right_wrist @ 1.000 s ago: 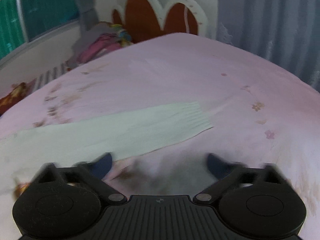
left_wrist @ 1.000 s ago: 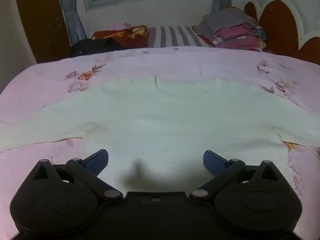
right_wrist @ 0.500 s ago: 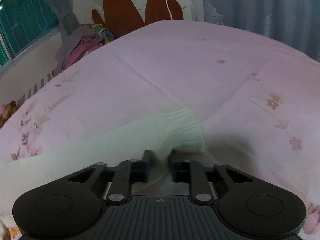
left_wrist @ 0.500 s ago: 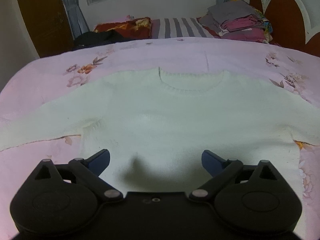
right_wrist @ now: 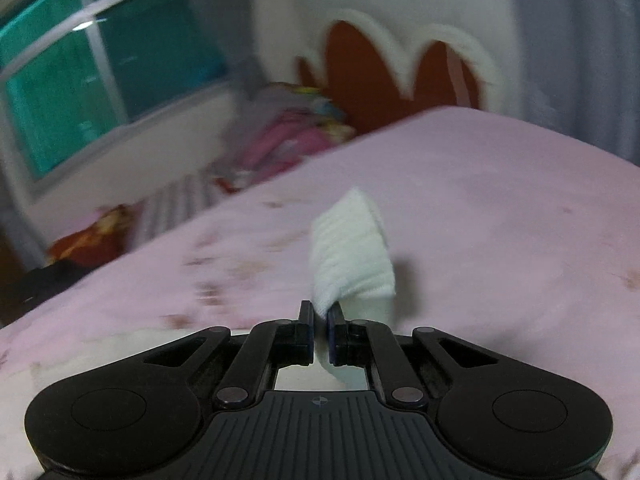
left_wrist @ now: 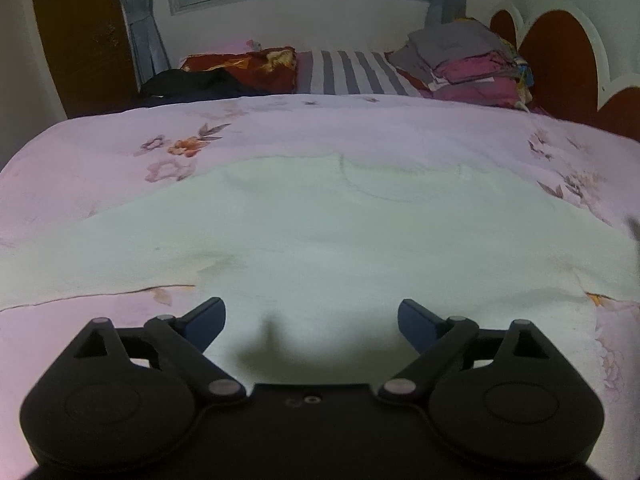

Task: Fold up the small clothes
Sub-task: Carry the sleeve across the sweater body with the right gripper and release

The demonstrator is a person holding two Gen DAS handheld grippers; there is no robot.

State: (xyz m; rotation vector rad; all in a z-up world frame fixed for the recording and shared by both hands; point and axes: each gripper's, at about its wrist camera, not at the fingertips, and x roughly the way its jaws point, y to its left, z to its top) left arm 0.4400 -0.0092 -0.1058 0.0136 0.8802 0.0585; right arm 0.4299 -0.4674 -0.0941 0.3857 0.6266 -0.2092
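A small white knit sweater [left_wrist: 320, 232] lies flat on the pink floral bedspread [left_wrist: 100, 152], neckline away from me, sleeves spread to both sides. My left gripper [left_wrist: 311, 318] is open and empty, hovering over the sweater's lower hem. My right gripper [right_wrist: 319, 320] is shut on the ribbed cuff of the sweater's sleeve [right_wrist: 350, 248] and holds it lifted above the bedspread [right_wrist: 480, 208]. The cuff sticks up past the fingertips.
A pile of folded clothes [left_wrist: 464, 64] sits at the far right by the red and white headboard [left_wrist: 560, 60]. A striped pillow [left_wrist: 348, 72], a red patterned cloth [left_wrist: 240, 68] and a black garment [left_wrist: 188, 84] lie along the far edge under the window.
My right gripper closed on the sleeve cuff and has lifted it off the bed, swinging left. My left gripper stayed open and drifted slightly over the hem.
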